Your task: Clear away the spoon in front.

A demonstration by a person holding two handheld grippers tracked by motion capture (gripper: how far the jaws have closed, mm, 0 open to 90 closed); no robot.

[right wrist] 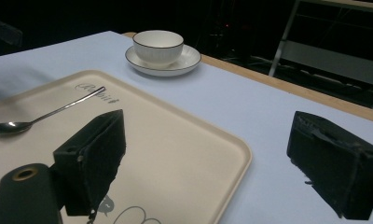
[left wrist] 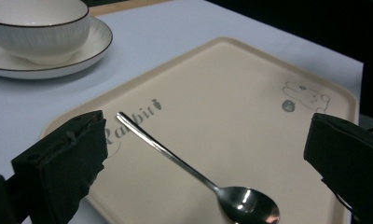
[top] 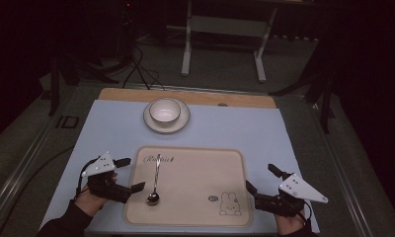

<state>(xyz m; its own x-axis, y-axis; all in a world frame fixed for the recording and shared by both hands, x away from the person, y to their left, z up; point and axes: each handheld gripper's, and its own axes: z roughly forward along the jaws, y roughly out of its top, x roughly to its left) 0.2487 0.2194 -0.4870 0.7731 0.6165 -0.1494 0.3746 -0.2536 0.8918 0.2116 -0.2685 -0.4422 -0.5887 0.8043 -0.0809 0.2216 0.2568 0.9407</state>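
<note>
The left hand-held gripper [top: 133, 174], jaws gaping and empty, is flanking the spoon [top: 155, 183] lying ungrasped on the tray [top: 195, 168]; the right hand-held gripper [top: 259, 181] is idling open beside the tray.

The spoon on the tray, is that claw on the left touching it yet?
Apart. In the left gripper view the spoon lies flat on the tray between the open jaws of the left gripper, with bare tray showing on both sides of it.

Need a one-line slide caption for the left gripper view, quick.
Open left gripper straddling a spoon on the beige tray, bowl on saucer beyond.
</note>
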